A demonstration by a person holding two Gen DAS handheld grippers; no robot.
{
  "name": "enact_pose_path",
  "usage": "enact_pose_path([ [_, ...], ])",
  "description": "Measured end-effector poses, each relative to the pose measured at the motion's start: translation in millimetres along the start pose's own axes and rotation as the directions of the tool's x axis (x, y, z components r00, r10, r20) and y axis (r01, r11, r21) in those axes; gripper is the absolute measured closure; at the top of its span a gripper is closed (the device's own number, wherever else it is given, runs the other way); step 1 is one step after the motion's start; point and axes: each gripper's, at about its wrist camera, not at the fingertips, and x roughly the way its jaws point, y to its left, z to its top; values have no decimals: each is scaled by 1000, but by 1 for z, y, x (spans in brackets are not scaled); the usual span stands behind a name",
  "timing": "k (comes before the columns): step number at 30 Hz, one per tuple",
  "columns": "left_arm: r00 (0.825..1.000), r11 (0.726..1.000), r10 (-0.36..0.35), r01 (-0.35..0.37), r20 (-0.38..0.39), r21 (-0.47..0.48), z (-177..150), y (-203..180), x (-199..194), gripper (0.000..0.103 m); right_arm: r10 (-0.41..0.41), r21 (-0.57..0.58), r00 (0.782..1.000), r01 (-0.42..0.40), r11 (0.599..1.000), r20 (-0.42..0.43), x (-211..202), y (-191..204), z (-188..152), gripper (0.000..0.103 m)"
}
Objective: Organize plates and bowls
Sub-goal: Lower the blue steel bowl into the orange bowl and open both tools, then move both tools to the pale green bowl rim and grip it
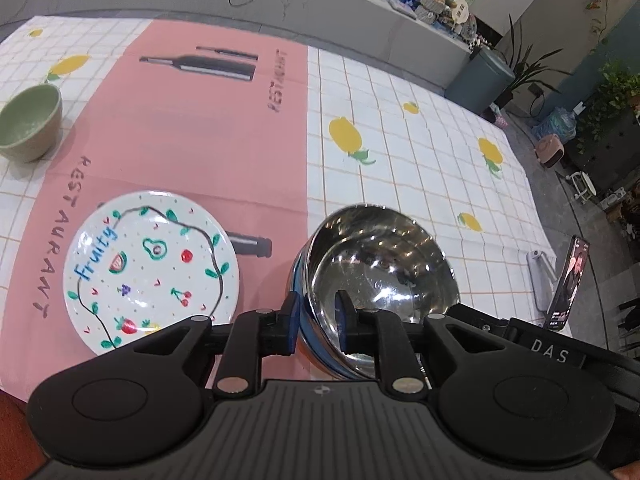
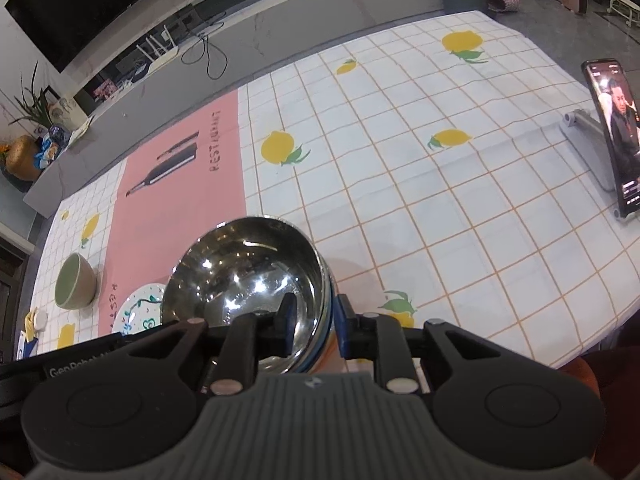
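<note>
Both hand-held grippers, left (image 1: pixel 316 322) and right (image 2: pixel 314 326), clamped on steel bowl (image 1: pixel 380 268) rim, lemon-check tablecloth (image 1: pixel 420 152), pink restaurant mat (image 1: pixel 208 128), fruit plate (image 1: pixel 150 268), phone (image 2: pixel 616 136) on stand.

From my left gripper (image 1: pixel 316 322), the metal bowl (image 1: pixel 384 268) sits right at the fingers, its rim between them. The plate (image 1: pixel 152 268) lies just left of it on the tablecloth (image 1: pixel 420 168), the small bowl (image 1: pixel 30 122) farther left and ahead. To the right (near the table's edge) stands the phone (image 1: pixel 570 282).
</note>
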Motion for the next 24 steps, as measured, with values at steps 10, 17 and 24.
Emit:
enact_pose_path([
  [10,995,995,7,-16,101,96,5,-7,-36,60,38,-67,998,-36,997,42,-23,21,-1,63],
  [17,993,998,20,-26,113,49,11,22,-47,57,73,-157,997,-69,985,20,-22,47,-8,53],
  [24,981,992,123,-119,150,-32,17,72,-56,57,114,-209,993,-114,971,-8,-8,78,-14,53],
])
